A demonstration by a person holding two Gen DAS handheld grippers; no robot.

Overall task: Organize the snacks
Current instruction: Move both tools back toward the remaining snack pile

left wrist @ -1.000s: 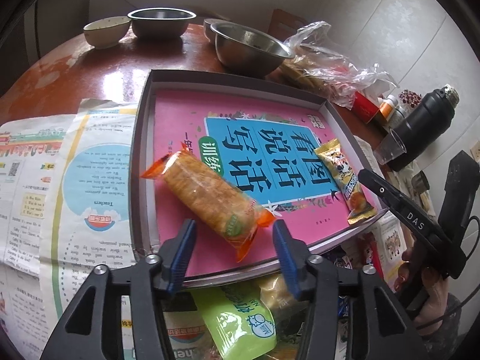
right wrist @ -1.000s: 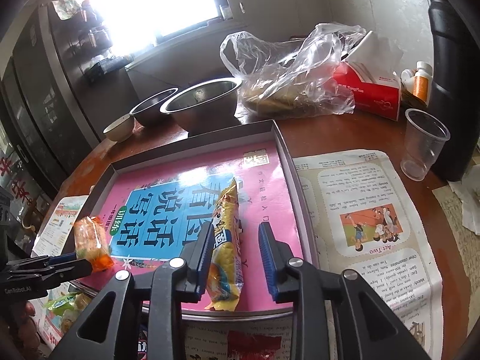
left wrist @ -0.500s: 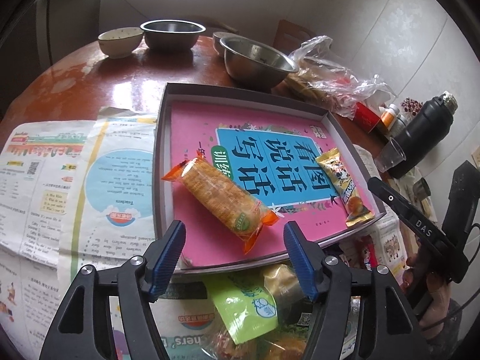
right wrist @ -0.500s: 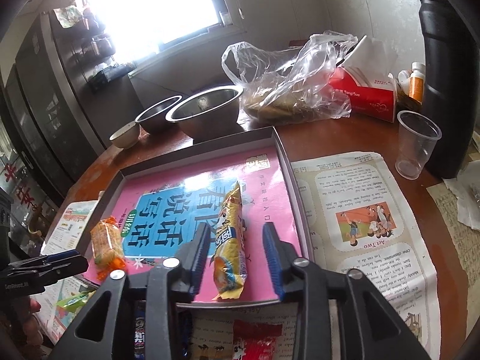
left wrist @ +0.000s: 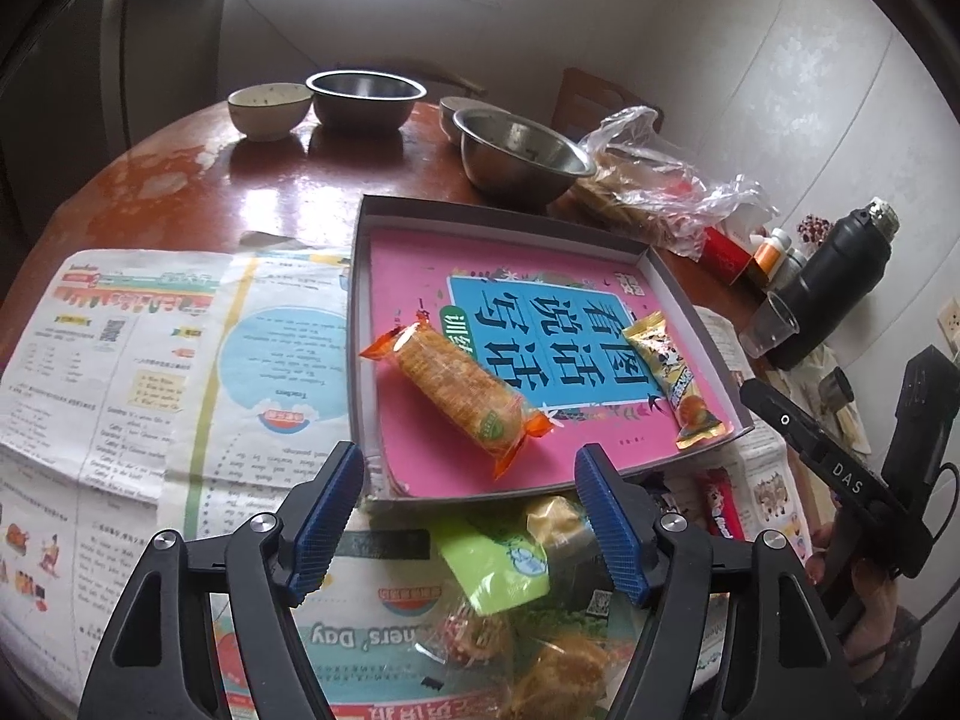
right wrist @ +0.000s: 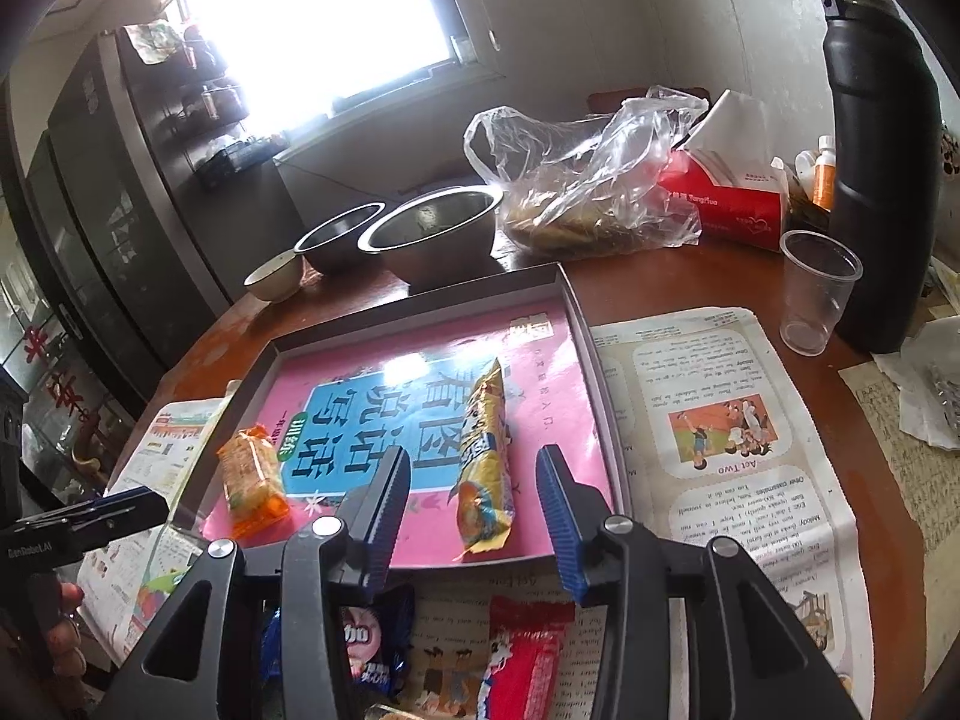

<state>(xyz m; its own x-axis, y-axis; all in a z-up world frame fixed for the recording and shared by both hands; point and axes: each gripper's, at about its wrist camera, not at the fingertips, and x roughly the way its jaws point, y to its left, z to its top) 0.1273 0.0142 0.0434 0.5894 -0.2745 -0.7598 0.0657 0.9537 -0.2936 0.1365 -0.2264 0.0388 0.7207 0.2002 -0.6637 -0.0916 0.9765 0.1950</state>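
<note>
Opening now: your left tongs point(left wrist: 468, 516), jaws spreading wide, nothing between the pads. They hang just off the tray's point(left wrist: 672, 276) near rim, at 6 o'clock from the orange cracker pack point(left wrist: 456, 387). That pack lies flat on the pink book cover in the tray, slanted from 10 to 4 o'clock, clear of the blue pads.

Your right tongs point(right wrist: 474, 516) are also opening, at a narrower gap. The yellow snack bar point(right wrist: 486, 456) lies in line with that gap, its near end between the pad tips, but neither pad touches it. It rests on the tray floor near the right wall, running 12 to 6 o'clock.

Both snacks are in the tray, well apart: cracker pack at 9 o'clock, yellow bar at 3 o'clock in the right wrist view.

Loose snacks on the desk point(left wrist: 180, 180), outside the tray at 6 o'clock: green packet point(left wrist: 498, 558) under the left tongs, red packet point(right wrist: 528, 654) and dark blue packet point(right wrist: 372, 636) under the right tongs, all on newspaper point(right wrist: 720, 420).

At 12 o'clock past the tray: steel bowls point(left wrist: 522, 150), plastic bag point(right wrist: 588, 186). Clear cup point(right wrist: 816, 294) and black flask point(right wrist: 876, 168) at 2 o'clock.
</note>
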